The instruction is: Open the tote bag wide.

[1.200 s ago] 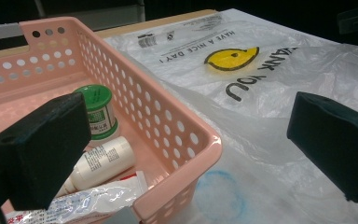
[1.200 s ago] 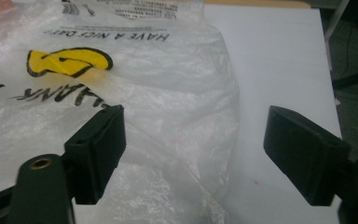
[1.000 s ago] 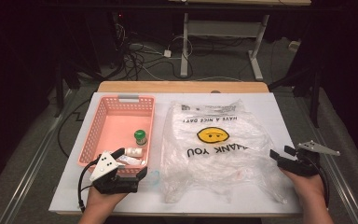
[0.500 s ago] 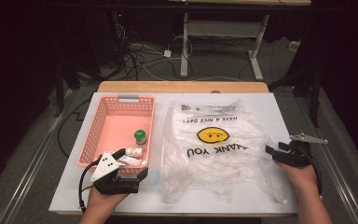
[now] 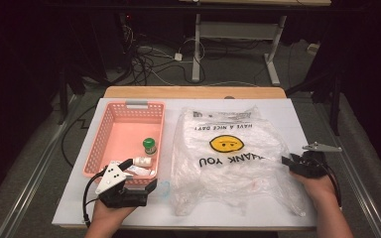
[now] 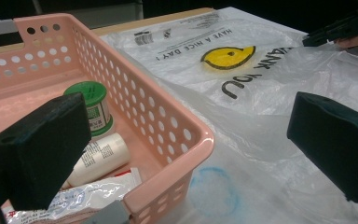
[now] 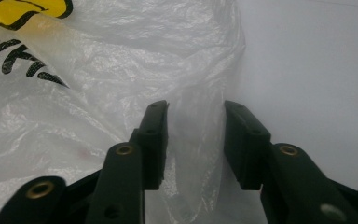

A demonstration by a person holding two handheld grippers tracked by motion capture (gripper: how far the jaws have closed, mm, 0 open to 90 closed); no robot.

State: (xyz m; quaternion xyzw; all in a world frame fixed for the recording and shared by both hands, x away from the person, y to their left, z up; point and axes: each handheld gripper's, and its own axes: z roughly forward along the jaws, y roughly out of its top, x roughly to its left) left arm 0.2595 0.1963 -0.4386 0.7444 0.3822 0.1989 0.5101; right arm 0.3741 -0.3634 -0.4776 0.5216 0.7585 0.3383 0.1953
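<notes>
1. Right gripper (image 7: 195,140), bottom centre of the right gripper view: jaws parted, straddling a raised fold at the edge of the clear plastic bag (image 7: 121,79), not yet clamped on it.
2. Same gripper (image 5: 288,161) at right of centre in the high view, tips at the bag's right edge, gripped by the right hand (image 5: 320,186) at lower right.
3. Left gripper (image 6: 191,149), lower part of the left gripper view: jaws spread wide, nothing between them, poised over the near corner of the pink basket (image 6: 186,135).
4. Same gripper (image 5: 140,174) at lower left of the high view, against the basket's near rim.
5. Plastic bag (image 5: 228,158) spread flat across the centre of the white table (image 5: 297,119), yellow smiley and "THANK YOU" print facing up.
6. Inside the basket (image 5: 109,124), left of centre: green-capped bottle (image 5: 150,146) standing, white tube (image 5: 142,161) lying beside it, flat packet (image 6: 74,200) at the near wall.
</notes>
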